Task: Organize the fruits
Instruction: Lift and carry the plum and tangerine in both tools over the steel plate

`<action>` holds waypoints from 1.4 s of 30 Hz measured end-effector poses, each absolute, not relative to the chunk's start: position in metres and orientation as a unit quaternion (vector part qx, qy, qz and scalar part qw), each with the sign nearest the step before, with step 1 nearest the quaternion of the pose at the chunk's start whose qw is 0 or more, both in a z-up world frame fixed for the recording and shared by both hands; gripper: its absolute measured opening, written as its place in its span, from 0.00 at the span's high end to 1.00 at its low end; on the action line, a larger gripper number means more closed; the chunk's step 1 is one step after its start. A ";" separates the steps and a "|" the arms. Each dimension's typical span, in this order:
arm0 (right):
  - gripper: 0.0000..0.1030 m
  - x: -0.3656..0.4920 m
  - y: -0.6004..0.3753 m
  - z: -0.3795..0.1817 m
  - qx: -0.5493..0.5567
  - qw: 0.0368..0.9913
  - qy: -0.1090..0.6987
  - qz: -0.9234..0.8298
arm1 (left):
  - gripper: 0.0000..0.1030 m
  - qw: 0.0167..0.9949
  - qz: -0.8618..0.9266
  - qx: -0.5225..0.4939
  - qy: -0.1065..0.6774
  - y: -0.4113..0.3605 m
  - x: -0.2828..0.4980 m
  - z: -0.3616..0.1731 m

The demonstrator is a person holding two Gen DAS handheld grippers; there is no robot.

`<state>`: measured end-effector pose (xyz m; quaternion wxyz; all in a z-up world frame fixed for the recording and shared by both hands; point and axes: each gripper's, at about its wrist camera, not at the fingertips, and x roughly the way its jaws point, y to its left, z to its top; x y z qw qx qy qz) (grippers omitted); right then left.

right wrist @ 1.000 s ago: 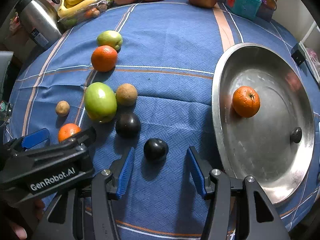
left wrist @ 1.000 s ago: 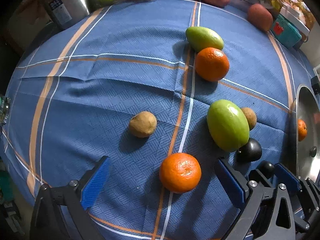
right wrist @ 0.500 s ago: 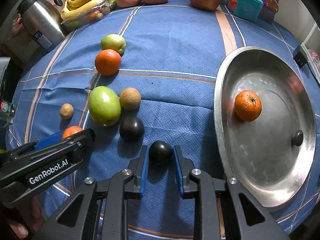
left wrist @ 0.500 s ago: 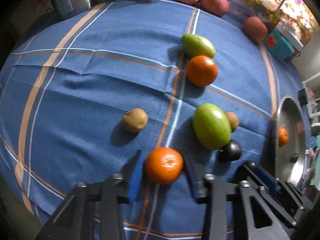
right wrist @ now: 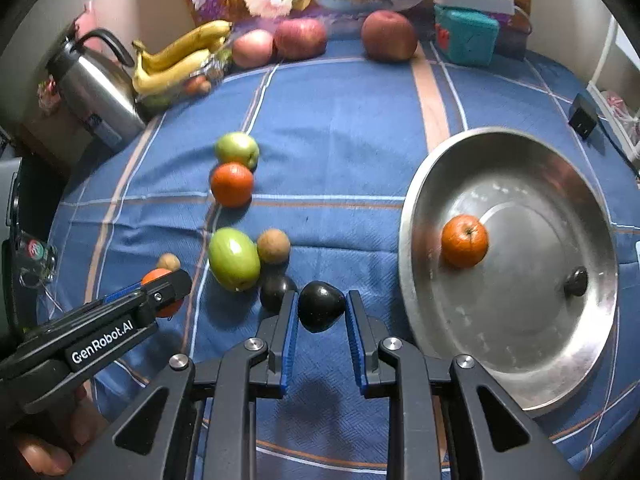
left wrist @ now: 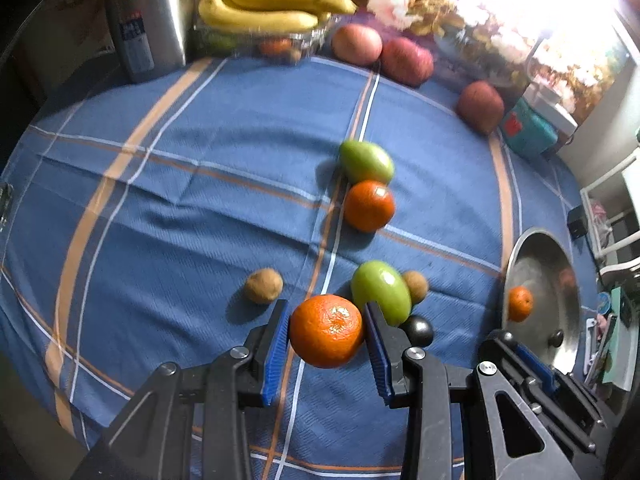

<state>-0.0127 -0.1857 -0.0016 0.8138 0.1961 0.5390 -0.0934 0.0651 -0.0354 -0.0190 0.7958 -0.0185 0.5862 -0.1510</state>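
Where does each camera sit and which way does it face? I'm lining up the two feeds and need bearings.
Left wrist: rides the left hand-held gripper, looking forward along its blue fingers, which are shut on an orange; the right hand-held gripper's tip shows at lower right.
Right wrist: rides the right hand-held gripper, shut on a dark fruit; the left one and the person's fingers show at lower left.
Shared: the blue tablecloth, the metal tray, its orange, the bananas.

"GenRobot.AI" stands in white on the left tool (right wrist: 162, 294); the kettle (right wrist: 94, 90) label seems printed but stays unreadable.
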 end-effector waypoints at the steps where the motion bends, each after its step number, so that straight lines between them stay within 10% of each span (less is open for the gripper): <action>1: 0.76 -0.014 -0.185 0.002 0.196 0.816 0.536 -0.096 | 0.62 0.798 -0.151 -0.021 0.583 -0.036 0.065 -0.017; 42: 0.76 -0.015 -0.288 0.020 0.216 0.788 0.529 -0.228 | 0.62 0.806 -0.226 0.049 0.544 -0.161 0.070 0.012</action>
